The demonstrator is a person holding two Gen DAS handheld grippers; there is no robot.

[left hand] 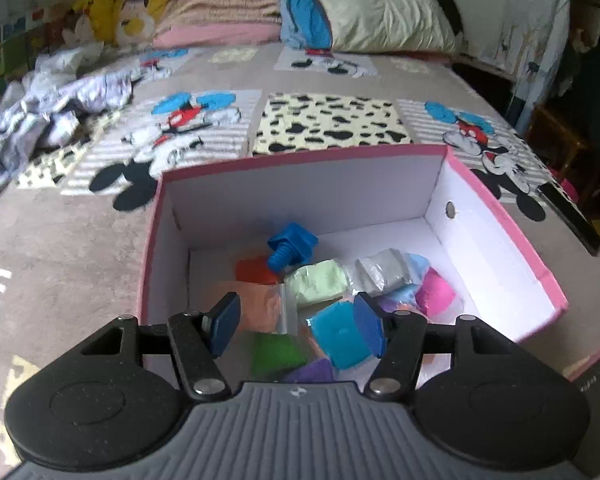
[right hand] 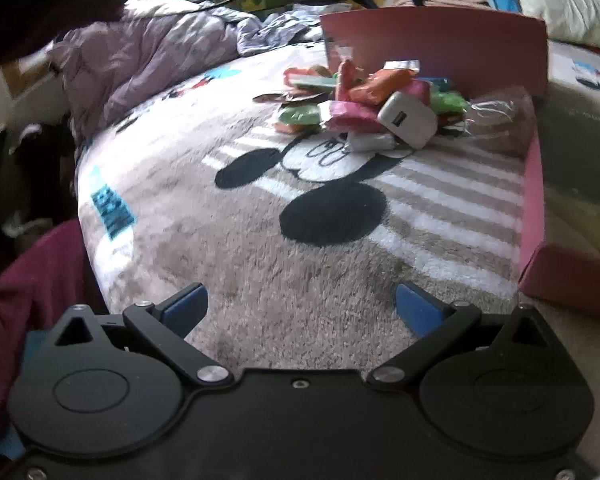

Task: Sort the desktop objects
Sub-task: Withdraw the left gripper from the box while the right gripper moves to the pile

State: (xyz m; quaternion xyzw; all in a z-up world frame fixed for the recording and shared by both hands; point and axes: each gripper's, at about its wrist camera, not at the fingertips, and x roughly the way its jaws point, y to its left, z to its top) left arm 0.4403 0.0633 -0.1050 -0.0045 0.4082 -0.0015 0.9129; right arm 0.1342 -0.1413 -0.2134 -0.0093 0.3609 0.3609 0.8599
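Note:
In the left wrist view a pink-rimmed white box [left hand: 500,216] sits on the bed. It holds several coloured clay packets [left hand: 320,282] and a blue toy bolt [left hand: 290,246]. My left gripper [left hand: 296,326] is open and empty, just above the box's near edge. In the right wrist view a pile of coloured packets [right hand: 356,100] and a white charger [right hand: 408,118] lie on the blanket beside a pink box wall [right hand: 440,40]. My right gripper [right hand: 300,308] is wide open and empty, well short of the pile.
The bed is covered with a Mickey Mouse blanket [right hand: 320,208]. Crumpled purple bedding [right hand: 140,56] lies at the left, and it also shows in the left wrist view [left hand: 40,112]. Pillows [left hand: 380,8] and folded blankets [left hand: 220,12] are at the headboard. A pink box lid [right hand: 560,272] lies at right.

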